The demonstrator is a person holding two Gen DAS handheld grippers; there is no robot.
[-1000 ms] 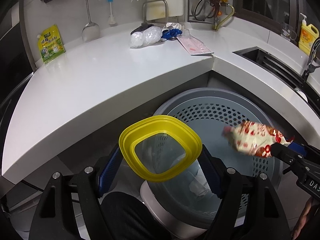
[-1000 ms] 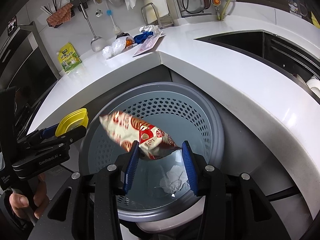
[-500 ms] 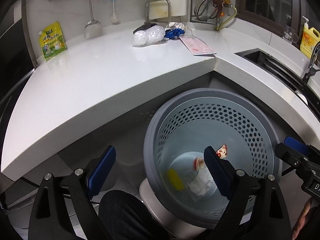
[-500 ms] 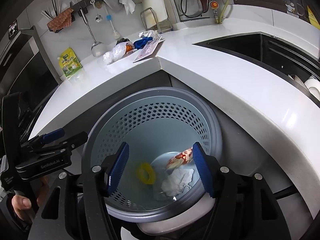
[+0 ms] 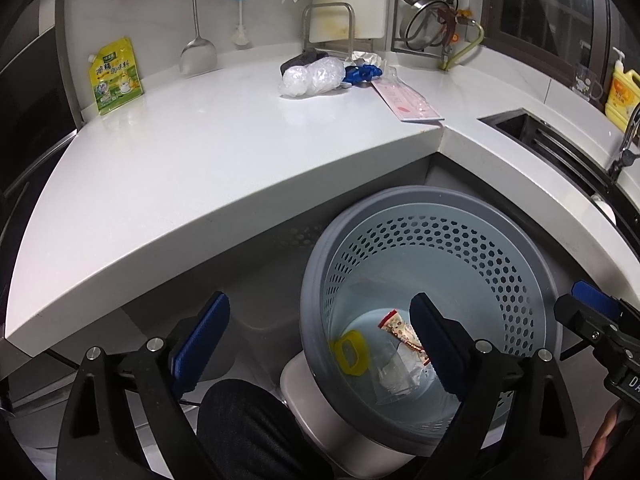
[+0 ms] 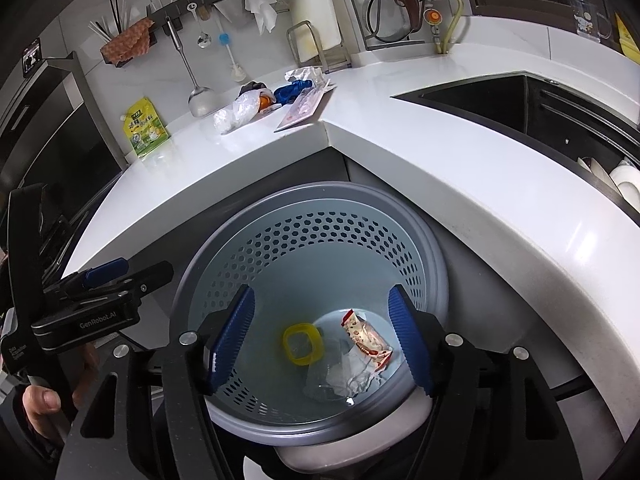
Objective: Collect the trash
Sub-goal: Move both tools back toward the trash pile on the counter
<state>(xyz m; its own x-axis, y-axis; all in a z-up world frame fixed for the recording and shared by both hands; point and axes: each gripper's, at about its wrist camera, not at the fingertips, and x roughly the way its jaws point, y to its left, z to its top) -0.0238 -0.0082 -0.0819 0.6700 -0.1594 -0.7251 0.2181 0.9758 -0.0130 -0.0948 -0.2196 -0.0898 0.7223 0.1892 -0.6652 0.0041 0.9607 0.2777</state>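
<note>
while both grippers hang over the grey bin (image 6: 424, 248), nothing is between their blue pads. the left gripper (image 5: 320, 340) is spread wide and empty. the right gripper (image 6: 320, 340) is open and empty too. down at the bottom of the bin lie a yellow ring (image 6: 303, 343), a red and white wrapper (image 6: 366, 338) and some crumpled clear plastic (image 6: 344, 380). more trash (image 5: 316, 76) sits far back on the white counter (image 5: 200, 168).

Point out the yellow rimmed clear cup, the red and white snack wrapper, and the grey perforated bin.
Yellow rimmed clear cup (image 6: 303, 344): right wrist view, on its yellow rim.
Red and white snack wrapper (image 6: 366, 338): right wrist view, on the printed middle.
Grey perforated bin (image 5: 460, 248): left wrist view, on its far inner wall.
</note>
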